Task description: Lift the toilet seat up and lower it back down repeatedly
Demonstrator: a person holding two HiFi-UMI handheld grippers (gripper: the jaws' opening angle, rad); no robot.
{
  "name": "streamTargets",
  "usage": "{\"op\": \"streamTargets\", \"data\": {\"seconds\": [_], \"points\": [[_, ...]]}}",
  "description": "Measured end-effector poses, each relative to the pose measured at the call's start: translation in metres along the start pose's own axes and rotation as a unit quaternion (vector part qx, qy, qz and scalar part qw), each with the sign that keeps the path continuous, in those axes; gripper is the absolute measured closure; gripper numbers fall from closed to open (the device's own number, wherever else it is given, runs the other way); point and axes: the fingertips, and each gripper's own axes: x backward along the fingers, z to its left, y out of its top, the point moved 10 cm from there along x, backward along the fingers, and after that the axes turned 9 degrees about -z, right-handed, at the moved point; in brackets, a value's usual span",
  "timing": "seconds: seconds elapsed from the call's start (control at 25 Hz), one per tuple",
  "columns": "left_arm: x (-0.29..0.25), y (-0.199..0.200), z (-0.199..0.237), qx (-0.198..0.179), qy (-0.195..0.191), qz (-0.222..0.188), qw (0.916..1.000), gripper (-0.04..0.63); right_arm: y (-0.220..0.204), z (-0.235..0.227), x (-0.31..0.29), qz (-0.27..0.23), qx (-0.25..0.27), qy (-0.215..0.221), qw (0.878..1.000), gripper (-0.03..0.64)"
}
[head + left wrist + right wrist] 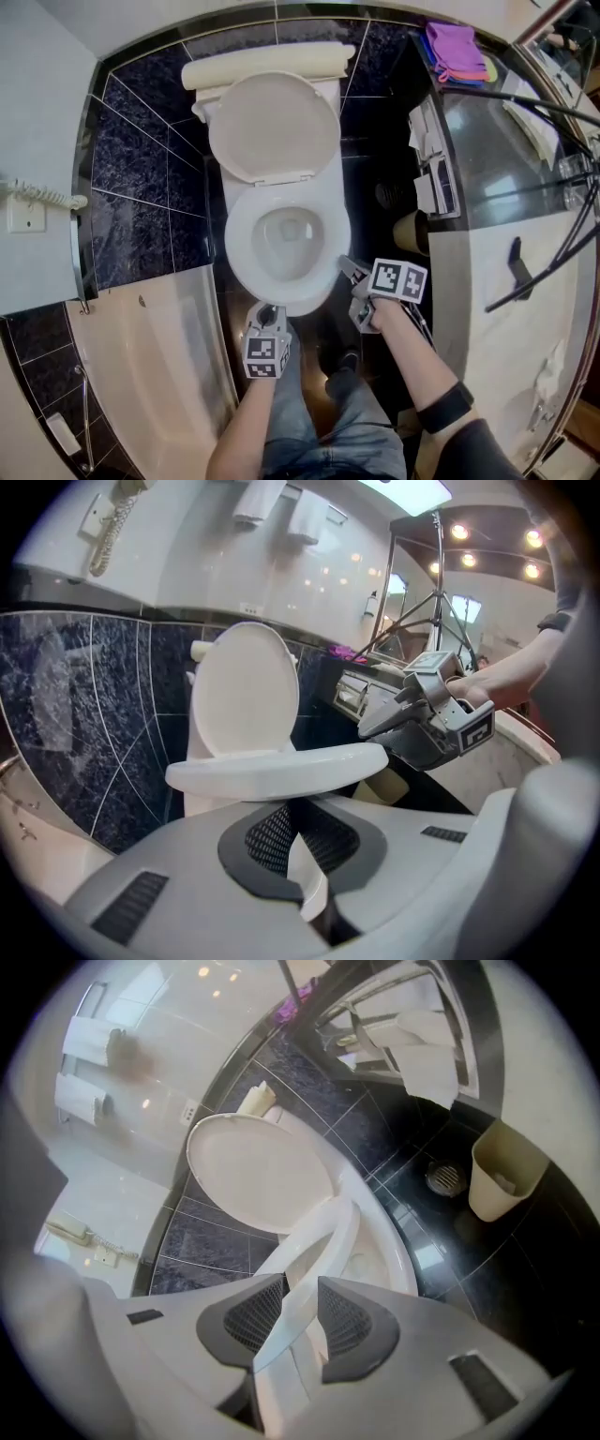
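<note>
White plastic toilet seat (281,767) — tilted partway up off the bowl (400,1262), lid (272,127) upright behind — is pinched at its front rim by the left gripper (302,841) and the right gripper (300,1309). Hazard: the glossy rim may slide out of either grip, so the seat slams down.

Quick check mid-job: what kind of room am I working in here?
A bathroom, probably a hotel's: a toilet with its lid raised, a bathtub beside it, and a corded wall phone.
</note>
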Motion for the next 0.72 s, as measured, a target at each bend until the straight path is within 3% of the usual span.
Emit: {"op": "streamTargets", "data": {"seconds": [0.24, 0.36, 0.48, 0.56, 0.72], "points": [[-0.007, 0.059, 0.011, -0.008, -0.005, -0.007, 0.9999, 0.604, 0.043, 0.058, 0.025, -0.027, 0.05, 0.018, 0.998, 0.53], [-0.019, 0.092, 0.018, -0.015, -0.01, -0.018, 0.9997, 0.604, 0.062, 0.089, 0.037, -0.053, 0.102, 0.023, 0.993, 0.592], [-0.032, 0.128, 0.027, -0.018, -0.017, -0.026, 0.9994, 0.604, 0.075, 0.124, 0.05, -0.08, 0.153, 0.034, 0.984, 0.6], [-0.041, 0.15, 0.034, -0.017, -0.018, -0.028, 0.9993, 0.604, 0.083, 0.146, 0.058, -0.095, 0.2, 0.038, 0.974, 0.6], [-0.063, 0.191, 0.05, -0.021, -0.021, -0.038, 0.9988, 0.604, 0.094, 0.179, 0.069, -0.111, 0.325, 0.033, 0.939, 0.6]]}}
